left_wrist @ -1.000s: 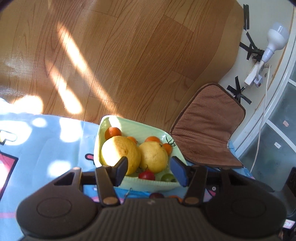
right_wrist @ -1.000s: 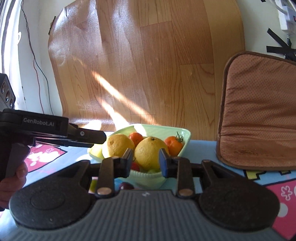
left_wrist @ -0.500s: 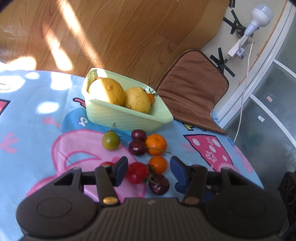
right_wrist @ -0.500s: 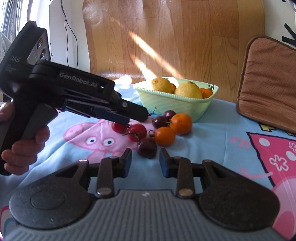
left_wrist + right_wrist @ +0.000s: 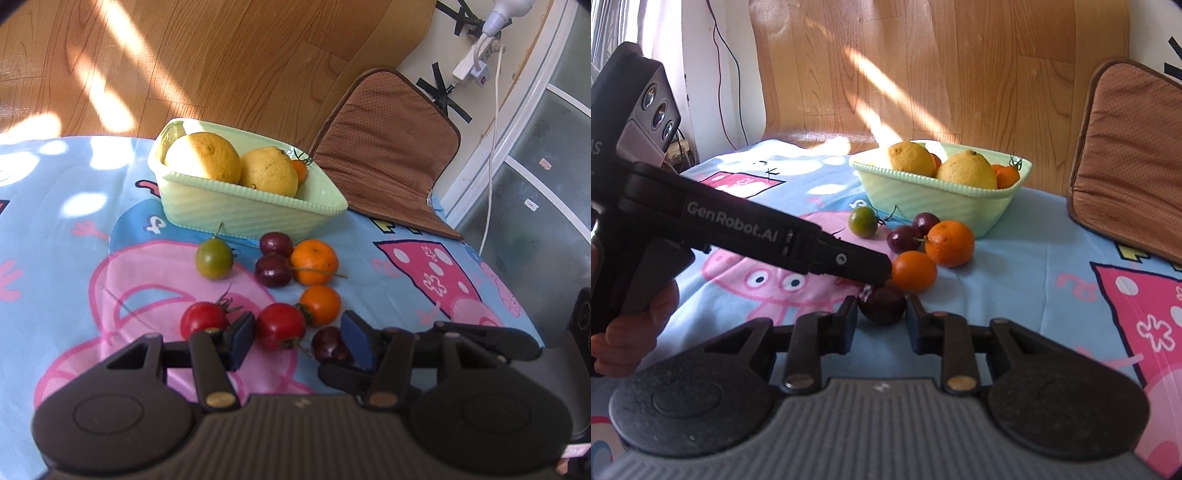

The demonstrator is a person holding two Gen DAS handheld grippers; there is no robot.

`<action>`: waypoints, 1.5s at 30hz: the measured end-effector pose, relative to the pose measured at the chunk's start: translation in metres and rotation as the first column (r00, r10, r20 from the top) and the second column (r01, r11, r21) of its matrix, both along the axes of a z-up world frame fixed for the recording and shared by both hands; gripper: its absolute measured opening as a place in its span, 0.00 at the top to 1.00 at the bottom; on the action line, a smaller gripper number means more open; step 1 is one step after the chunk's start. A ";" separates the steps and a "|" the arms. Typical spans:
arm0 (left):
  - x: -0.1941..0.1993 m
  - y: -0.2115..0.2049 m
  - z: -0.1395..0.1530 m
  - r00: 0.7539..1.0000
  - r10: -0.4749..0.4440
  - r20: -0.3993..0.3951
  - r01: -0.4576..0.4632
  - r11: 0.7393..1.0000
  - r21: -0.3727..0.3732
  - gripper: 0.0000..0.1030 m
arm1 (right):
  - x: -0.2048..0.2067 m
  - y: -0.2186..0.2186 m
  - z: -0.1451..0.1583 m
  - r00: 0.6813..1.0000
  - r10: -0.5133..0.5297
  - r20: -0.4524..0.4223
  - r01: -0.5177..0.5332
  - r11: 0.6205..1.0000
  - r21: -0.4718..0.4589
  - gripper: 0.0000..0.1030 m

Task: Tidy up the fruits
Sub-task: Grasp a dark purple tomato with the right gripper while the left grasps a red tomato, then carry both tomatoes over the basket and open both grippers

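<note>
Both tongs have dropped closer to the loose fruit since half a second ago, and the green bowl (image 5: 229, 216) now sits further back. Left tongs (image 5: 297, 338) gape wide, gripping nothing, with a red tomato (image 5: 280, 325) lying between the blue pads and a dark plum (image 5: 330, 345) just inside the right-hand pad. Right tongs (image 5: 881, 319) stand partly open around that same plum (image 5: 882, 302), pads close on either side; whether they touch it, I can't tell. From the right wrist view the left tool's black finger crosses right over the plum, blocking the tomatoes behind it. Out from there: a second red tomato (image 5: 202, 320) on the bowl's near side, two oranges (image 5: 320, 304) (image 5: 314, 261), two more plums (image 5: 273, 271) (image 5: 276, 243), and a green tomato (image 5: 214, 259) just in front of the bowl. Inside the bowl, two big yellow citrus (image 5: 202, 157) (image 5: 269, 175) and a small orange tomato (image 5: 300, 170). Everything rests on a blue and pink cartoon-pig cloth (image 5: 74, 221) over the worktop. Right of the bowl a brown cushion (image 5: 384, 147); beyond, sunlit wooden floor (image 5: 221, 55) and a power strip (image 5: 474, 66) on the wall.
</note>
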State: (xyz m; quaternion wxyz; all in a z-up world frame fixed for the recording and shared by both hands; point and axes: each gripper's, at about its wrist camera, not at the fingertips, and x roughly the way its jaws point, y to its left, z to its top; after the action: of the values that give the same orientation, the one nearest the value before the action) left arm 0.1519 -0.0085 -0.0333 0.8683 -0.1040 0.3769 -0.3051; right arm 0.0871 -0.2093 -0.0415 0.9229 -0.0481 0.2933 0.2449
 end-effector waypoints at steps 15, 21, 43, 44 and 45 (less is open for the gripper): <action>-0.019 0.008 -0.001 0.999 0.025 0.027 -0.026 0.999 0.023 0.70 | -0.024 -0.046 -0.002 0.991 -0.135 0.014 0.135 0.991 0.001 0.70; -0.055 0.034 0.004 0.996 0.071 0.048 -0.073 0.997 0.040 0.70 | -0.036 -0.038 -0.001 0.994 -0.108 -0.002 0.108 0.994 0.027 0.70; -0.092 0.049 0.006 0.979 0.150 0.140 -0.167 0.979 0.115 0.53 | -0.046 -0.010 -0.002 0.996 -0.085 0.031 0.086 0.996 -0.011 0.59; -0.092 0.049 0.007 0.978 0.151 0.143 -0.168 0.979 0.117 0.53 | -0.046 -0.009 -0.002 0.996 -0.085 0.031 0.086 0.996 -0.013 0.59; -0.092 0.049 0.007 0.978 0.151 0.145 -0.169 0.978 0.120 0.53 | -0.046 -0.008 -0.002 0.996 -0.084 0.031 0.085 0.996 -0.014 0.59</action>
State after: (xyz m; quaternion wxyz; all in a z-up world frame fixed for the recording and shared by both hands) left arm 0.0602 0.0402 -0.0267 0.9187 -0.0555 0.3269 -0.2148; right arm 0.0414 -0.2173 -0.0437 0.9364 -0.0464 0.2828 0.2026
